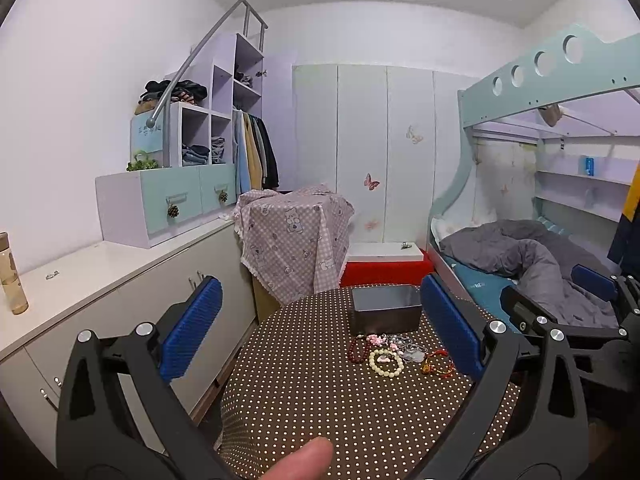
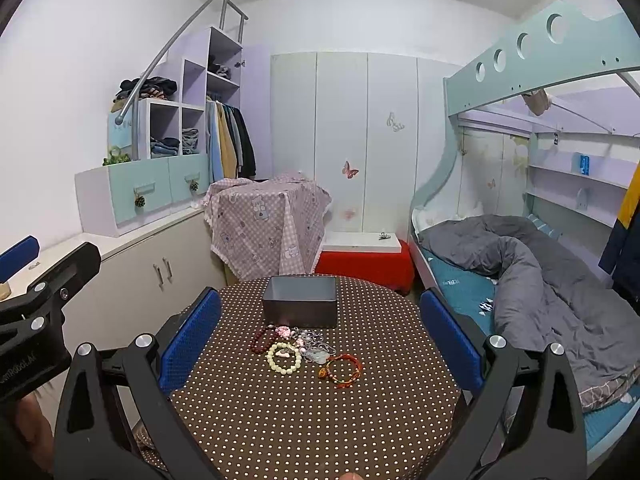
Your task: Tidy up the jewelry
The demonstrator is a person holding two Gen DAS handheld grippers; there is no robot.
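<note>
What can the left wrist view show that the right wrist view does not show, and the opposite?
Only the left wrist view shows a tan bottle on the counter and the right gripper from the side. Only the right wrist view shows the left gripper from the side. Both show the grey box, the cream bead bracelet and the dotted table.

No legible text anywhere.

A round dotted table [image 2: 304,412] is seen below the wide-open right gripper [image 2: 320,336]. A dark box [image 2: 300,307] is set at 12 o'clock, with bracelets [image 2: 304,350] piled just before it.
</note>
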